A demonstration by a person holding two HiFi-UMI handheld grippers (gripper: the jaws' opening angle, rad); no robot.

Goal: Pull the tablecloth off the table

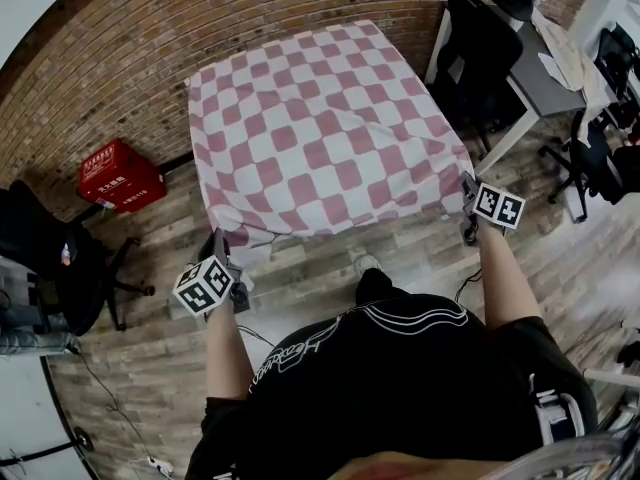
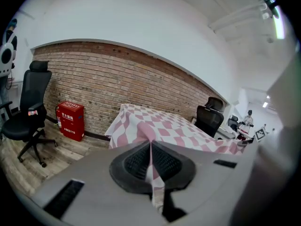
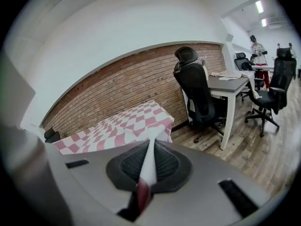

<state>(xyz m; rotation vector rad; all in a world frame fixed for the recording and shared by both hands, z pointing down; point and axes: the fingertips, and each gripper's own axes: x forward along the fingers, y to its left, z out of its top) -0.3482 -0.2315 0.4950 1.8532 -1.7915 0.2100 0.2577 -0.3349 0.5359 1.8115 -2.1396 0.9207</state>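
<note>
A pink-and-white checked tablecloth [image 1: 320, 133] covers a square table against the brick wall. Its near edge is lifted and stretched toward me between both hands. My left gripper [image 1: 222, 250] is shut on the cloth's near left corner, below and left of the table. My right gripper [image 1: 466, 196] is shut on the near right corner. In the left gripper view the tablecloth [image 2: 160, 126] runs back from the left gripper [image 2: 151, 161], a fold pinched between the black pads. In the right gripper view the tablecloth [image 3: 120, 126] is likewise nipped in the right gripper [image 3: 148, 166].
A red box [image 1: 120, 175] stands on the floor by the wall, left of the table. A black office chair [image 1: 45, 258] is at the far left. Another black chair [image 1: 480, 48] and a grey desk [image 1: 545, 83] stand to the right. The floor is wood planks [image 1: 320, 268].
</note>
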